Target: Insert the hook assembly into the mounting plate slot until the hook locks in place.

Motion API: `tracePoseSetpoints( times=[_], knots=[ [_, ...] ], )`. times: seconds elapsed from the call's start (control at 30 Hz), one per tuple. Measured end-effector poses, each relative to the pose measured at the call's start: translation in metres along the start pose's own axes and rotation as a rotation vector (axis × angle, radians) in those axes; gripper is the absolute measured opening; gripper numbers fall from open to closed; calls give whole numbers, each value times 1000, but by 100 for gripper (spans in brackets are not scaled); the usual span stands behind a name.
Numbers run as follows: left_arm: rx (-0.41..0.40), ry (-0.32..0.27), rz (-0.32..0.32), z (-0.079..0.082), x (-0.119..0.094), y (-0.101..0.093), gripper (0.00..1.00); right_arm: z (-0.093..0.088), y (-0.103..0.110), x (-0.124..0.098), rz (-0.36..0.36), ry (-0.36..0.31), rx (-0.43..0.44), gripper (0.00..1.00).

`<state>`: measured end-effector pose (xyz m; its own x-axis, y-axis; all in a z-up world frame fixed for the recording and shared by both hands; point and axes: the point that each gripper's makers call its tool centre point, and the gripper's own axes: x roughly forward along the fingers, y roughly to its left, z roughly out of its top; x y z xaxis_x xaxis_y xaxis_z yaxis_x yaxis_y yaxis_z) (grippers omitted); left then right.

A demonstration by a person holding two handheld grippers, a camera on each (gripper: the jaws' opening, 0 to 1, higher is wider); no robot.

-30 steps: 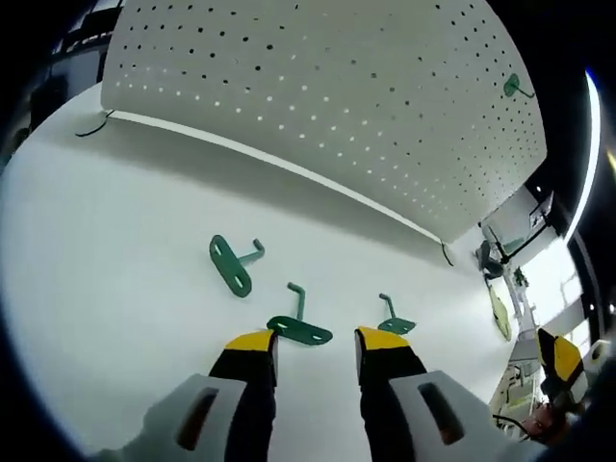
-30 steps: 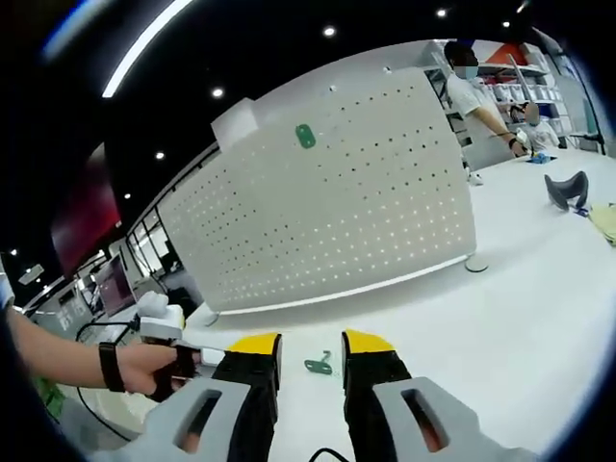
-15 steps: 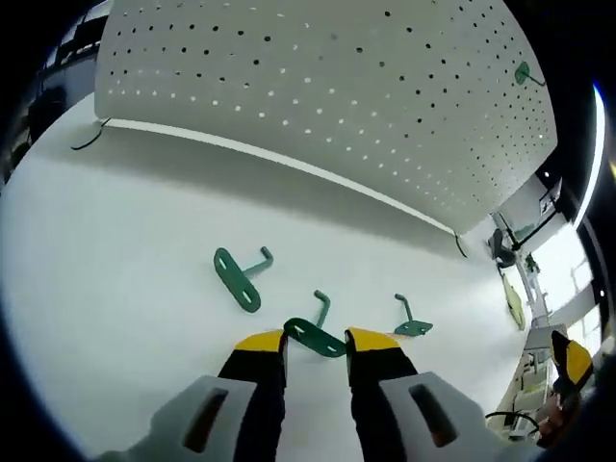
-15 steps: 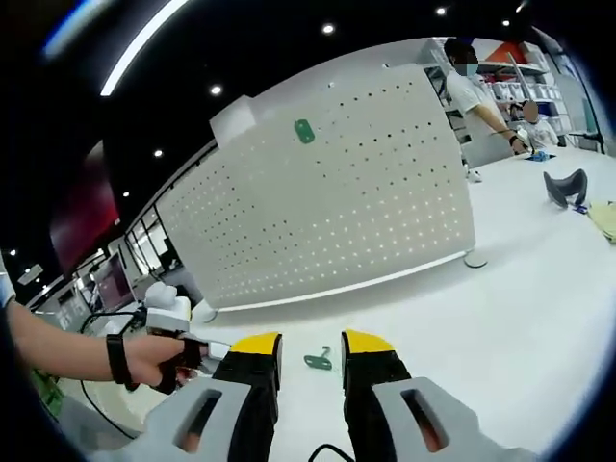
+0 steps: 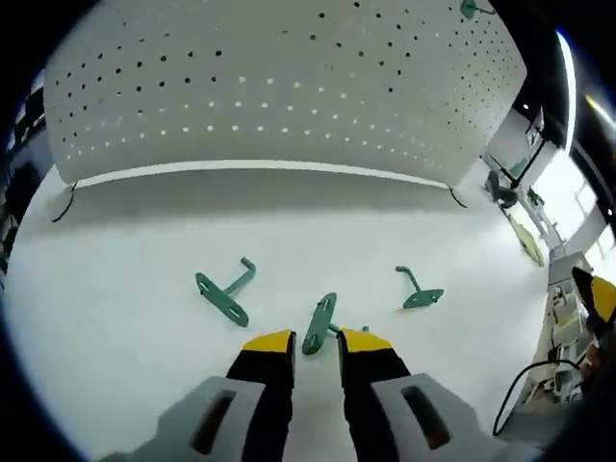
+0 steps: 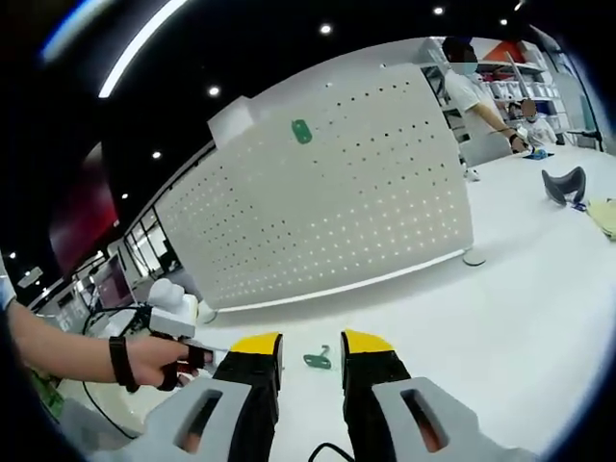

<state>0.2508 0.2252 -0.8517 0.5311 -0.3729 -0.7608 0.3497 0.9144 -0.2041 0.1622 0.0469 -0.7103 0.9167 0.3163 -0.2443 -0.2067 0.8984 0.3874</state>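
In the left gripper view, the left gripper point(image 5: 316, 339) hangs low over the white tabletop point(image 5: 115, 250), and its yellow-tipped fingers point(image 5: 270, 343) stand a little apart with nothing between them. Just ahead of the tips lies the middle hook point(image 5: 320, 323), a green plate with its bent pin; it looks apart from both fingers. A second hook point(image 5: 222, 294) lies to its left, and a third hook point(image 5: 420, 292) to its right, all three in the middle of the tabletop. The white pegboard point(image 5: 289, 87) stands upright along the far edge, with one green hook point(image 5: 471, 11) mounted near its top right corner.

In the right gripper view, the right gripper point(image 6: 309, 346) is held above the tabletop point(image 6: 500, 298), fingers point(image 6: 362, 343) spread and empty. Between the tips one hook on the table point(image 6: 317, 359) is seen farther off. The mounted hook point(image 6: 300, 130) sits high on the pegboard point(image 6: 337, 212). At the left edge a hand point(image 6: 149, 358) grips the other gripper.
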Motion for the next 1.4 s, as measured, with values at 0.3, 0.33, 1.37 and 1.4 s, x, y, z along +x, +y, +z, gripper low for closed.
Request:
tracePoseSetpoints(
  times=[0.3, 0.33, 1.37, 1.4],
  knots=[
    [100, 0, 13, 0, 3, 0, 9, 1, -1, -1, -1, -2, -2, 24],
    [100, -1, 12, 0, 3, 0, 7, 1, -1, -1, -1, 0, -1, 24],
    [-16, -131, -155, 1, -35, -30, 3, 1, 33, 8, 93, 29, -48, 23],
    [-23, -135, -162, 1, -36, -32, 3, 0, 35, 9, 100, 31, -50, 23]
  ],
)
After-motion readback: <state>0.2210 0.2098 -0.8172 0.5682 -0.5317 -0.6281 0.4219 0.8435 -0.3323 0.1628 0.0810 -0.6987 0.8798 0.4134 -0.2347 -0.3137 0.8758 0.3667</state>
